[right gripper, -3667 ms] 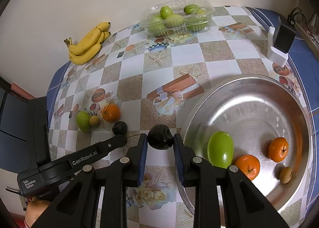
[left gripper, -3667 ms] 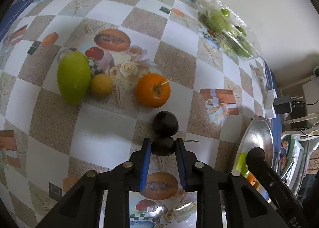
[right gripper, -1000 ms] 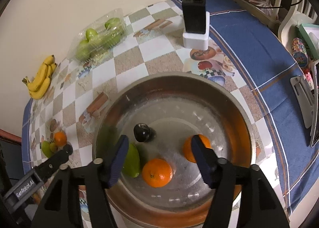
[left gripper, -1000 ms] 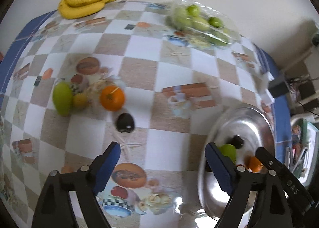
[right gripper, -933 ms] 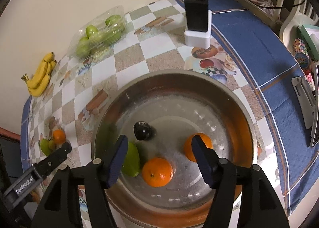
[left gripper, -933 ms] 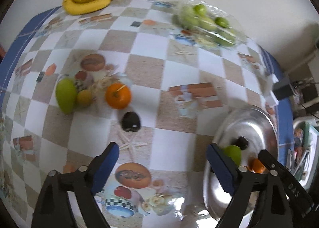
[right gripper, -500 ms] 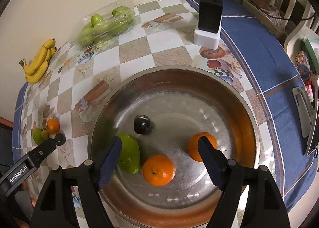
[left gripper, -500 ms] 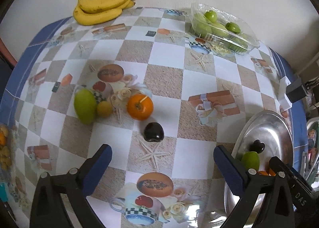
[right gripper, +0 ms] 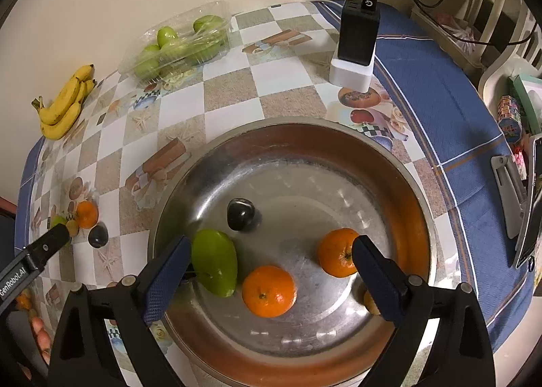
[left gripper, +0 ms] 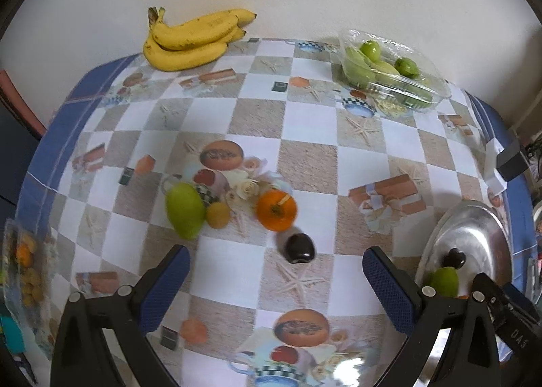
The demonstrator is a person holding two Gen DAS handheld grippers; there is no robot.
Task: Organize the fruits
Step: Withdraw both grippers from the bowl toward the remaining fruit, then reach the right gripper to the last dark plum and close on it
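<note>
**Both claws wide open, fruit split between bowl and table**

While the right gripper [right gripper: 269, 263] hangs over the metal bowl [right gripper: 411, 190], its two blue-padded fingers are spread wide and hold nothing; one finger sits over the bowl's left side by the green mango [right gripper: 216, 263], the other over the right side by an orange [right gripper: 337, 251]. Whether the pads actually touch those fruits I can't tell. Inside the bowl there's also a second orange [right gripper: 269, 290] between the fingers, a dark plum [right gripper: 240, 212] further in toward the bowl's middle, and a small yellowish fruit [right gripper: 369, 302] half hidden behind the right finger.

The left gripper [left gripper: 276, 272] is just as wide apart and empty, hovering over the checkered tablecloth [left gripper: 305, 123] left of the bowl. Another dark plum [left gripper: 299, 247] lies on the cloth between its fingertips, touching neither. Just past that plum, farther from the bowl, sit an orange with a stem [left gripper: 276, 211], a small yellow fruit [left gripper: 218, 215] and a green mango on the cloth [left gripper: 184, 211].
</note>
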